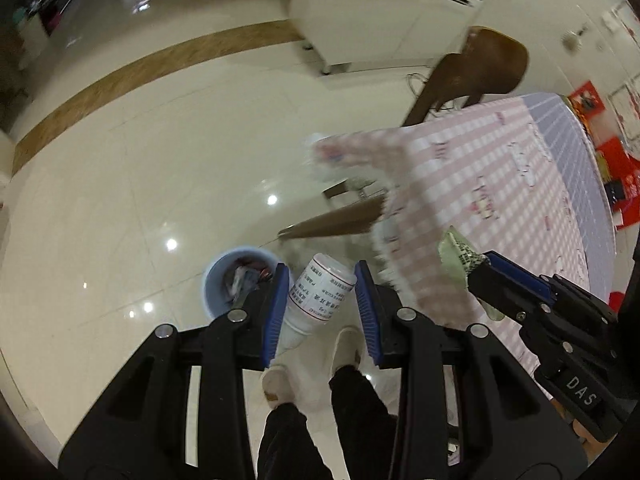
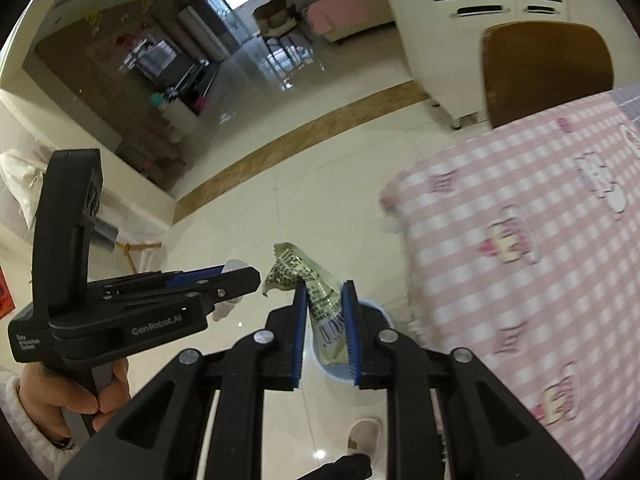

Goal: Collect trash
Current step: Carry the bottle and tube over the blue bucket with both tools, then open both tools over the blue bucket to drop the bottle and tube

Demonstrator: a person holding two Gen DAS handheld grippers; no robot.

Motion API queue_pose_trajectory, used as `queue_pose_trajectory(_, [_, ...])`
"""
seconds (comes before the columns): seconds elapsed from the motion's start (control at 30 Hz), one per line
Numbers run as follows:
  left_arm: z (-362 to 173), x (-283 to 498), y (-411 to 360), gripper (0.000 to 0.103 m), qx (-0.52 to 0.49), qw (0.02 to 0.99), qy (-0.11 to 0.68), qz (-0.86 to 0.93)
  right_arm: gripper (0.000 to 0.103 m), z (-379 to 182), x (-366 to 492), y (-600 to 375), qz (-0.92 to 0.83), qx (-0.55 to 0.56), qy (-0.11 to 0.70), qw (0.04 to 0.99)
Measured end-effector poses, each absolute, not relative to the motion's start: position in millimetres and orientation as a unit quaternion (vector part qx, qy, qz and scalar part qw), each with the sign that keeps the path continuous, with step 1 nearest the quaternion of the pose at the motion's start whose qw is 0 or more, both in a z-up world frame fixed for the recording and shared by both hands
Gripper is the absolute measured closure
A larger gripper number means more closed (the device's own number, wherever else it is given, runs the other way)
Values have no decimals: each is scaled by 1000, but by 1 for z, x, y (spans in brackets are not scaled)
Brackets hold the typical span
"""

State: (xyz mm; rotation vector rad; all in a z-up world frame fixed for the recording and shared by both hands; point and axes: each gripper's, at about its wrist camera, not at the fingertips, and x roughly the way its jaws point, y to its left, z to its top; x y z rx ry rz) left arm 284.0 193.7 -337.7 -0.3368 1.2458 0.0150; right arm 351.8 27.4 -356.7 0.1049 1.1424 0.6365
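Trash fills both grippers above a glossy cream tiled floor. White plastic bottle with a red-bordered printed label sits slantwise between the blue ribbed pads of the left gripper, its flat base poking out past the fingertips and its narrow neck down toward the gripper's black body; the jaws stand partly closed and clamp the bottle by its sides. Crumpled pale green wrapper with black print and a barcode is pinched between the blue pads of the right gripper, whose jaws are nearly closed on it; the wrapper's loose top flares out beyond the fingertips and its lower end hangs back between the fingers.

Beyond the left gripper's left finger, a round light-blue plastic bin stands on the floor with scraps already inside. From the right wrist the same bin's rim shows directly behind the held wrapper, beneath the right fingertips.

To the right of both grippers runs a table under a pink-and-white checked cloth with cartoon figures, its edge hanging close to the right jaw. A brown wooden chair stands at the table's far side, before a white cabinet. The person's hand grips the left tool's handle, and pale slippers show below.
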Motion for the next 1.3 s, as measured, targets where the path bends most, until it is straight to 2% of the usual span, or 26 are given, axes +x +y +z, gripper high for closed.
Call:
queue_pose_trajectory(0.33, [-336,257,236,69,-190,791,581,20,85,-348,331,73,299,25,535,790])
queue_pose_trajectory(0.37, [-335,258,237,65,-192,791,580,20,85,-347,329,77,298,24,536,789])
queue_pose_trajectory(0.4, [-334,257,238,54,-194,791,580,20,85,-346,327,78,298,23,536,790])
queue_pose_trajectory(0.47, [-333,257,240,40,-194,790,581,18,85,-345,324,81,295,22,538,790])
queue_pose_trajectory(0.5, [-333,256,242,39,-191,790,583,20,85,-344,324,80,295,22,538,789])
queue_pose_trajectory(1.3, [-313,206,306,30,-237,777,578,80,85,-356,313,139,325,-25,563,760])
